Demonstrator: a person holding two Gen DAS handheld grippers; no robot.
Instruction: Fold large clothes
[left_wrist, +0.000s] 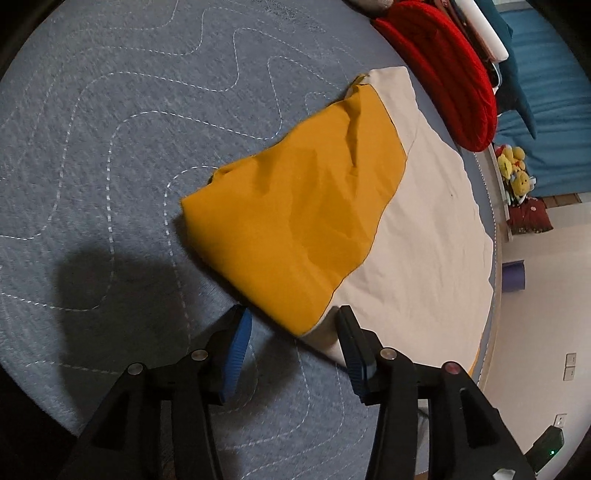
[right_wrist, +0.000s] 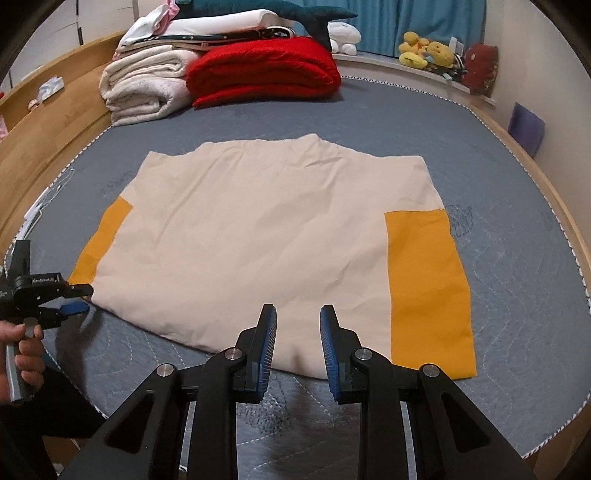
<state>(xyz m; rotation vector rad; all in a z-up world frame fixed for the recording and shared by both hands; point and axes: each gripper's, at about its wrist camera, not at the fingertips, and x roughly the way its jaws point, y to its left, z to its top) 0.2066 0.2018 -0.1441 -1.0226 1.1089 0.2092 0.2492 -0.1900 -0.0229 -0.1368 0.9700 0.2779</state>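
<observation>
Both claws sit released in our hands: our left gripper (left_wrist: 293, 317) stands with its blue pads apart around the near corner of the garment (right_wrist: 258, 236), pads not pressing on it, and our right gripper (right_wrist: 298, 314) holds a narrower gap over the near hem, with nothing pinched between its pads. From the right wrist view we also see the left gripper (right_wrist: 79, 297) at the garment's left corner, held by a hand (right_wrist: 22, 350); a small white label on its black body is too blurred for us to read, and we find no other legible writing. Our large cream garment with mustard-yellow side panels lies spread flat in the middle of the grey quilted mattress (right_wrist: 517, 295), its near hem close to the mattress edge nearest us. On the left side the yellow panel (left_wrist: 303, 206) is rumpled and folded up over the cream cloth. Bare mattress lies open to the left and right of the garment and beyond its far edge. At the head, well apart from it, rest a folded red blanket (right_wrist: 266, 70) and a white blanket (right_wrist: 144, 92) with more folded laundry stacked on top. A wooden bed frame (right_wrist: 55, 129) rims the mattress, and yellow plush toys (right_wrist: 424, 50) sit on a ledge by blue curtains.
</observation>
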